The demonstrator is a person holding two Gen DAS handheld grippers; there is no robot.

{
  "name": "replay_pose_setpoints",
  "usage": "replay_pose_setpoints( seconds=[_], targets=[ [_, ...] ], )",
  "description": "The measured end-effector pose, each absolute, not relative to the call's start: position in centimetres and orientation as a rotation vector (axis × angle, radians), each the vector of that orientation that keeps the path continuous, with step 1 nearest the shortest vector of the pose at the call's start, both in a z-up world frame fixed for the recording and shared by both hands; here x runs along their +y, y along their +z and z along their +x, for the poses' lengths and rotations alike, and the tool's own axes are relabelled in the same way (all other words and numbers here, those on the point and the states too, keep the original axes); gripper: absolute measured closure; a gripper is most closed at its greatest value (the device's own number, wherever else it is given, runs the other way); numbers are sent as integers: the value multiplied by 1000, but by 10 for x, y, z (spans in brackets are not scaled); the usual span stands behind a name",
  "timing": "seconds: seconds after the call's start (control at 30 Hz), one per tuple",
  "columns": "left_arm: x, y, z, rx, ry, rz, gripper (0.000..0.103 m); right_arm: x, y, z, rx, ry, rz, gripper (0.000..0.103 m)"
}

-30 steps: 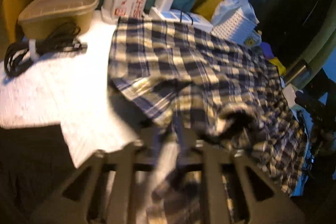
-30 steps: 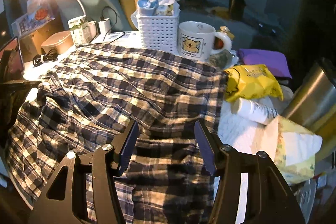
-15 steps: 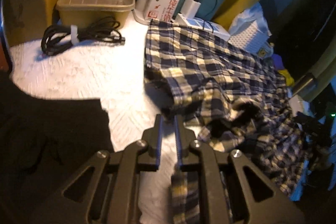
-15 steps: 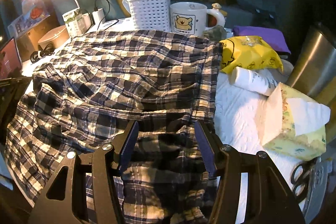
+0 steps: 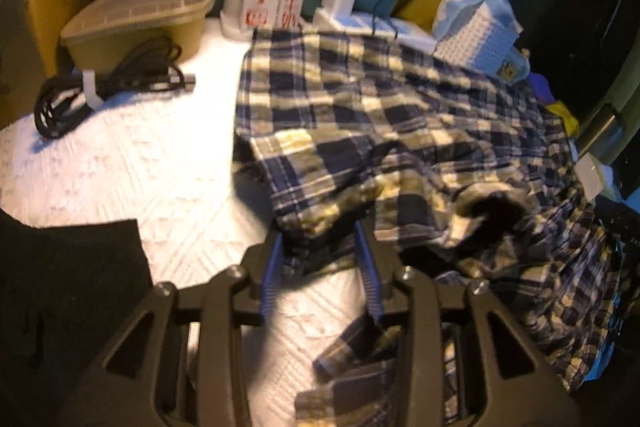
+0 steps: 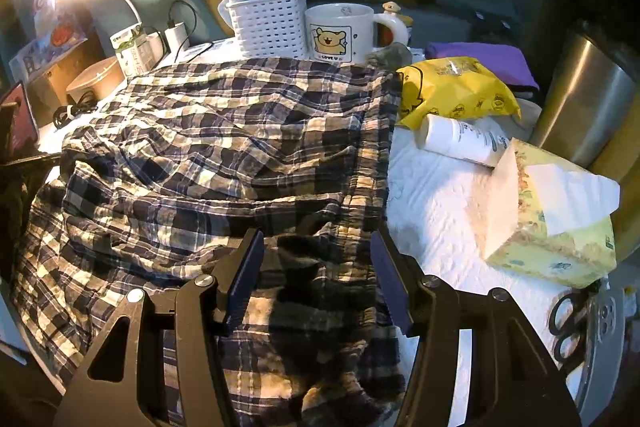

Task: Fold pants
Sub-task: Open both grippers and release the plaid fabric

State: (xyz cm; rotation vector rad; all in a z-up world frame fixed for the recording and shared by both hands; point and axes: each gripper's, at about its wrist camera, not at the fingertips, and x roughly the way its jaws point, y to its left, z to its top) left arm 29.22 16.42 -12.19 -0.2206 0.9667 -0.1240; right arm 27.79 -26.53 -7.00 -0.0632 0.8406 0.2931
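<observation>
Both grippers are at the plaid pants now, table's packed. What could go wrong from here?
1. The left gripper is opening with a fold of the plaid pants between its jaws; the fold may slump.
2. Pulling fabric could tip the bear mug or white basket touching the far edge.
3. The right gripper, open, may pinch several bunched layers.

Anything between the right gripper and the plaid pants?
Nothing visible. The right gripper hangs open directly over the plaid pants, near the waistband edge, with only cloth below its fingers. The tissue box and white bottle lie off to the side on the white cover.
</observation>
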Motion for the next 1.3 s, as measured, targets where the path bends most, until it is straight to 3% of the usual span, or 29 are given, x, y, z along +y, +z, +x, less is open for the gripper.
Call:
replay_pose_setpoints(
  seconds=[0.07,0.13,0.4,0.67,0.8,1.1,1.17,1.23,1.3],
  targets=[
    [169,-121,291,930,-136,-250,68,-265,-71,278,841,295,-61,44],
    [170,-121,290,936,-140,-254,98,-263,-71,278,842,297,-61,44],
    [175,-94,258,942,-159,-209,101,-266,-76,274,856,284,-62,44],
    [202,-122,269,1027,-74,-207,99,-271,-95,274,921,246,-80,44],
    [206,-112,266,1005,-47,-200,89,-276,-88,265,900,237,-86,44],
    [207,-62,212,891,-77,-155,78,-289,-75,247,857,210,-82,44],
    [215,-58,202,873,-48,-190,61,-290,-74,242,852,210,-83,44],
    [218,-56,192,862,-45,-201,33,-290,-72,236,846,211,-87,44],
    [210,-57,179,872,-85,-190,17,-290,-69,229,836,213,-91,44]
  ],
)
